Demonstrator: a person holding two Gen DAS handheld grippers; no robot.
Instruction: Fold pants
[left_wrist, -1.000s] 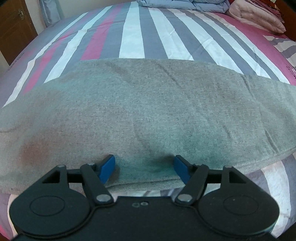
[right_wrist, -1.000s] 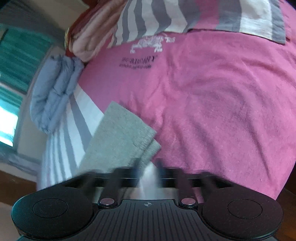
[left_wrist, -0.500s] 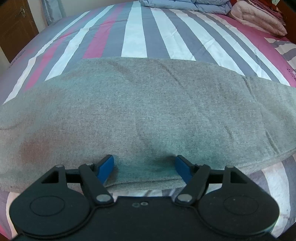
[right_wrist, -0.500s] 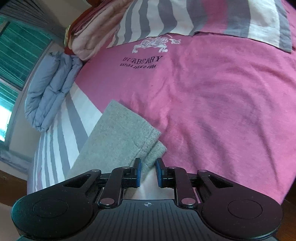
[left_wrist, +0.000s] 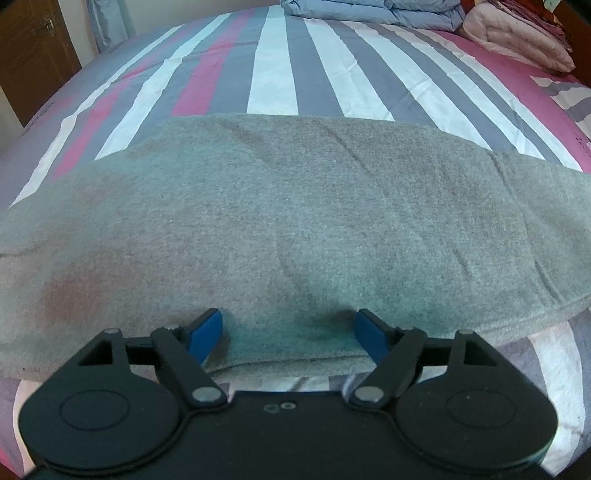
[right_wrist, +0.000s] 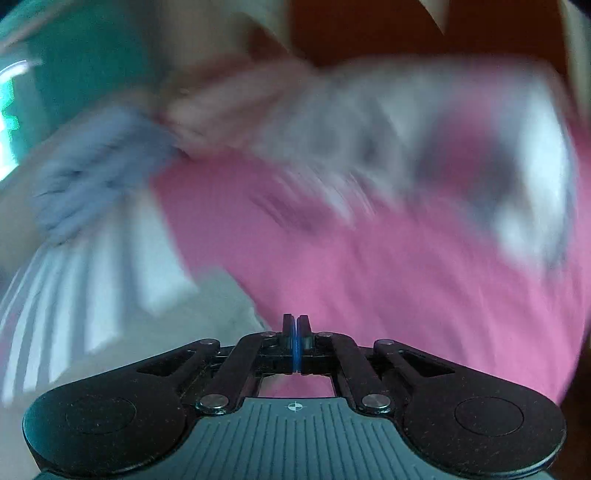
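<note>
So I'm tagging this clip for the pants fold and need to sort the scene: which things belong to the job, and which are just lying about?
Job:
- grey pants
- left tool, open at the pants' near edge
- right tool, shut

Lying about:
- striped bedsheet
- blue quilt
- pink blanket
- wooden door

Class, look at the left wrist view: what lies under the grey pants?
The grey pants lie on the striped bedsheet, whose stripes show beyond them and at the near edge. The sheet beneath them is hidden. The open left gripper straddles their near edge.
</note>
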